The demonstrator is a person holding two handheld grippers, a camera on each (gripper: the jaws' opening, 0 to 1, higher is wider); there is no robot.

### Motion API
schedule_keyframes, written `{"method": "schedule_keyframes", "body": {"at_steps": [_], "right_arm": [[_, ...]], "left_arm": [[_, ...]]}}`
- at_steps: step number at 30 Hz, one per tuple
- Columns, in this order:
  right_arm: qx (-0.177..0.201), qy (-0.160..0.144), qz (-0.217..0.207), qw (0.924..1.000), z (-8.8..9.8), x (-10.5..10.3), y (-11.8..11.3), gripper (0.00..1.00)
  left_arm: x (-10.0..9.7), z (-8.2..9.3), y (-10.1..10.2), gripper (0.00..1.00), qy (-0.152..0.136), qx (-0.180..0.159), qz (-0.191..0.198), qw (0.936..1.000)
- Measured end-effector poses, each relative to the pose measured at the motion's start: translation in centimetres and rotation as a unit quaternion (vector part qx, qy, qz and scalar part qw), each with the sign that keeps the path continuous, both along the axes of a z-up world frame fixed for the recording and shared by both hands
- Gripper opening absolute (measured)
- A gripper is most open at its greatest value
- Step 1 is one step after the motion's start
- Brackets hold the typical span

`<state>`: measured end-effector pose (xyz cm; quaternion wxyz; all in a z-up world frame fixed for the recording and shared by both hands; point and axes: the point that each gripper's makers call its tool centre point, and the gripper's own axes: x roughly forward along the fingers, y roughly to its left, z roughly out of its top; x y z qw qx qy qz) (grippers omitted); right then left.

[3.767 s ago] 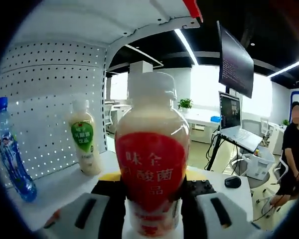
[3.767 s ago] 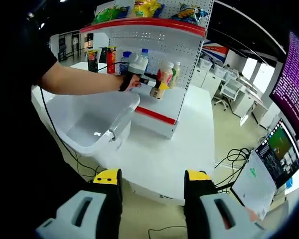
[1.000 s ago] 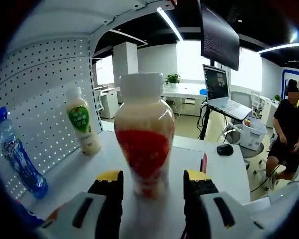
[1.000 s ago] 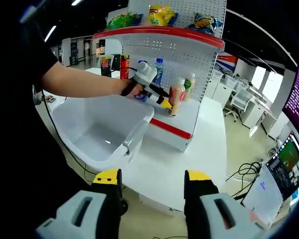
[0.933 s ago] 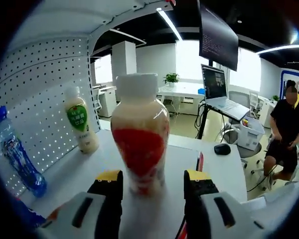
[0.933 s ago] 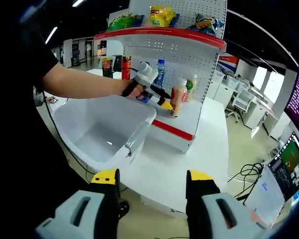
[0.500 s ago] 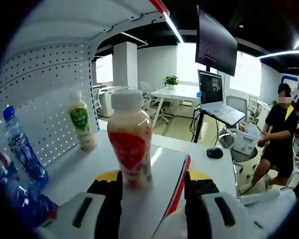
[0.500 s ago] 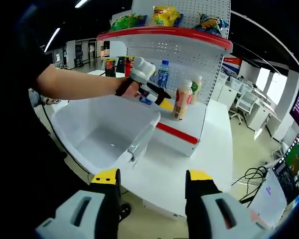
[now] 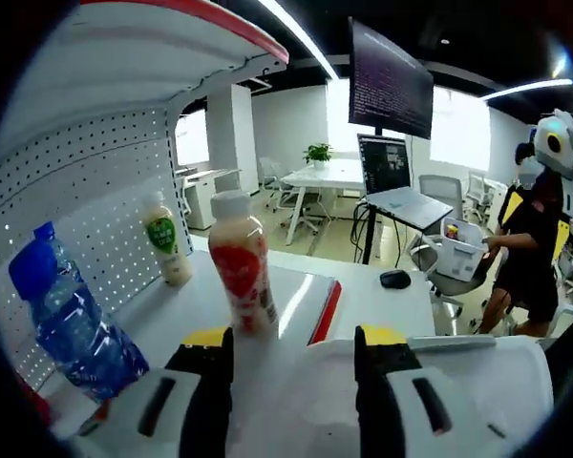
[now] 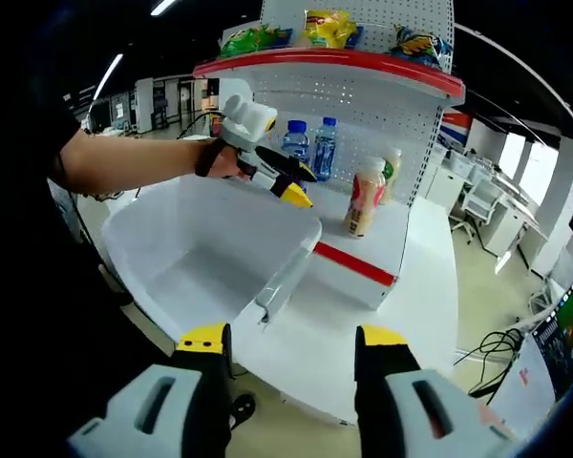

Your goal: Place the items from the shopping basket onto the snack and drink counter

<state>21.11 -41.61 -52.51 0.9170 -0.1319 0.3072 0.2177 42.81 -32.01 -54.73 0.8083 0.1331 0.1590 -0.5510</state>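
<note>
Basket point(image 10: 186, 253), white and seemingly empty, sits on the desk point(image 10: 363, 315) beside the shelf point(image 10: 382, 250). Red-labelled bottle point(image 9: 241, 275) now stands alone on that shelf, near the green-labelled bottle point(image 9: 164, 239). Left gripper point(image 9: 291, 345) has let go and drawn back, jaws wide; right gripper point(image 10: 291, 345) hangs wide, empty. Placing looks finished.

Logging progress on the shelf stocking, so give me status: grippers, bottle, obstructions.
Left gripper open, off the red-label bottle. Right gripper open, low. Bottle upright on lower shelf. Basket looks empty.
</note>
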Motion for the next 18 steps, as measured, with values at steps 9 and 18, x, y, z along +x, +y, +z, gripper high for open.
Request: {"method": "schedule_keyframes", "body": {"at_steps": [9,18], "right_arm": [[0.006,-0.005,0.022,0.9997,0.2,1.8,1.8,0.49],[0.005,-0.004,0.050,0.9987,0.1,3.1,3.4,0.49]], "left_arm": [[-2.7,1.9,3.5,0.53,-0.001,-0.008,-0.001,1.0000],[-4.5,3.0,8.5,0.53,-0.011,-0.010,0.038,0.9992]]}}
